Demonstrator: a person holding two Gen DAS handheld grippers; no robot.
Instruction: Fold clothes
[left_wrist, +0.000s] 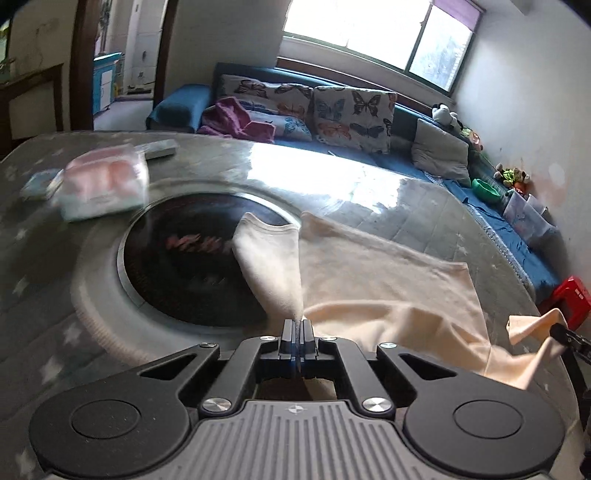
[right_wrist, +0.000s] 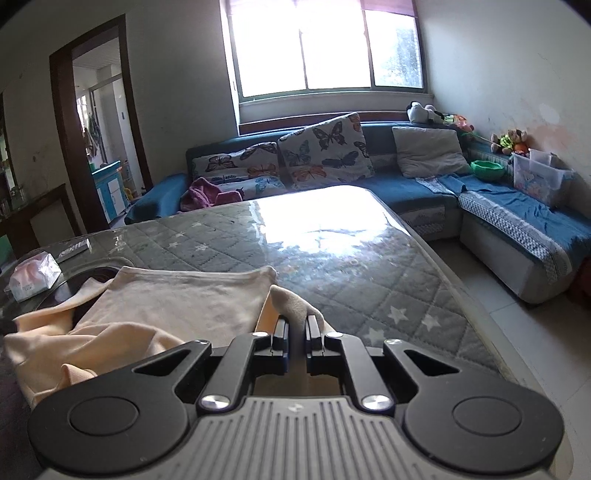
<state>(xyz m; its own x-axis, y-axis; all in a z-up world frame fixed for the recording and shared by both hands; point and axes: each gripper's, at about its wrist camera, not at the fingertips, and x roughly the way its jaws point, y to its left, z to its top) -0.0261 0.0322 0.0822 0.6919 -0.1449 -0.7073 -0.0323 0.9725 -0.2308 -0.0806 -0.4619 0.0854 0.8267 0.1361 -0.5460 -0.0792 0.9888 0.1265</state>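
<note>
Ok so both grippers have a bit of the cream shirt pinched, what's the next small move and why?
Probably carry both pinched parts forward together over the cream shirt and lay them down. The left gripper is shut on a raised flap, the right gripper clamps a bunched corner, and the rest lies flat on the quilted table. The tissue pack sits off to the left.

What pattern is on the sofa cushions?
Butterflies on a pale ground, on the cushions; clearest in the right wrist view.

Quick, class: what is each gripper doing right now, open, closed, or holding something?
Left gripper: closed, pinching a fold of the cream garment.
Right gripper: closed on another bunched part of the garment, jaws slightly apart around it.
</note>
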